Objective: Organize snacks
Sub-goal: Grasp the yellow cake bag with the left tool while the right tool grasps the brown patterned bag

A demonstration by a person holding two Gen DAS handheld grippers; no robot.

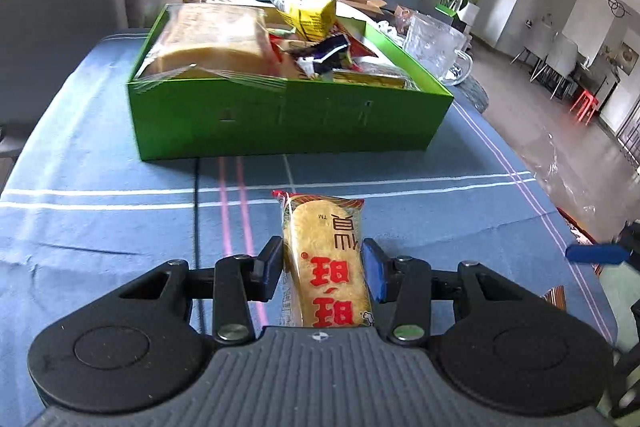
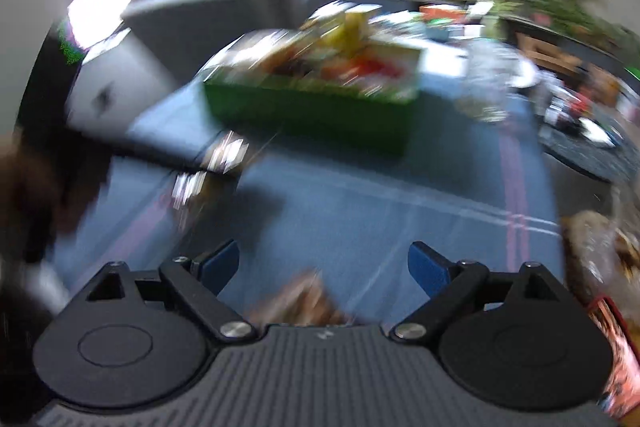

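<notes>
A rice cracker packet (image 1: 326,255), clear wrap with red characters, sits between the pads of my left gripper (image 1: 323,267), which is shut on it above the blue tablecloth (image 1: 100,195). Beyond it stands a green box (image 1: 288,115) filled with several snack packets, among them a yellow bag (image 1: 308,11) and a large wrapped cake (image 1: 208,35). The right wrist view is blurred. My right gripper (image 2: 323,265) stands open over the cloth, with a brownish snack packet (image 2: 300,301) low between its jaws and no pad touching it. The green box (image 2: 312,111) lies farther ahead.
A glass mug (image 1: 436,47) stands right of the box. A grey sofa (image 1: 60,7) borders the table's left. Plants and clutter line the far side. More packets (image 2: 600,255) lie at the right edge. The other gripper's blue pad (image 1: 596,253) shows at the right.
</notes>
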